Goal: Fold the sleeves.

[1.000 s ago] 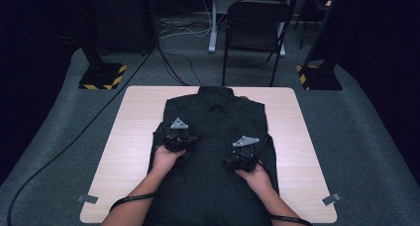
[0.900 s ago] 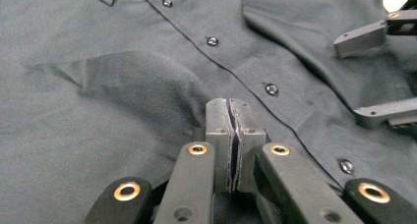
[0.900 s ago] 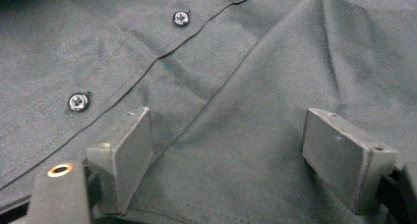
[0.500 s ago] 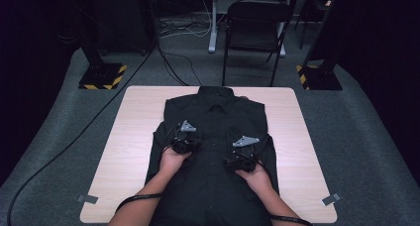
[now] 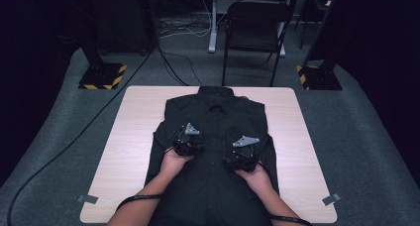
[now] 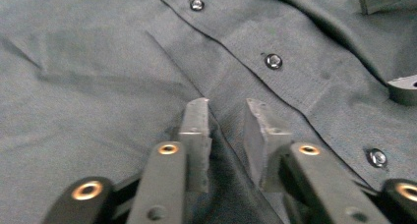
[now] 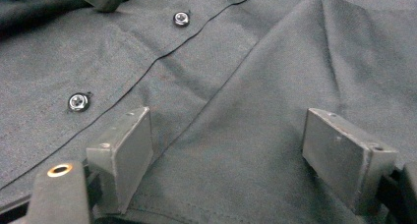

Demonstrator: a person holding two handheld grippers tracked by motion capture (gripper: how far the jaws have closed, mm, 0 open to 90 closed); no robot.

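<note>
While the left gripper [image 6: 226, 130] has just been parting, nothing pinched, the right gripper [image 7: 226, 150] gapes over the shirt [image 5: 218, 117].

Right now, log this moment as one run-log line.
scene: black shirt flat on table | left gripper: jaws just opening, nothing pinched | right gripper: open over shirt front

- We see the shirt [image 5: 213, 137] flat on the table [image 5: 133, 137], collar at the far edge.
- Left gripper [image 5: 187, 142] sits on shirt's left half, right gripper [image 5: 243, 154] on its right half, button line between.
- Chair [image 5: 255, 28] stands behind the table.
</note>
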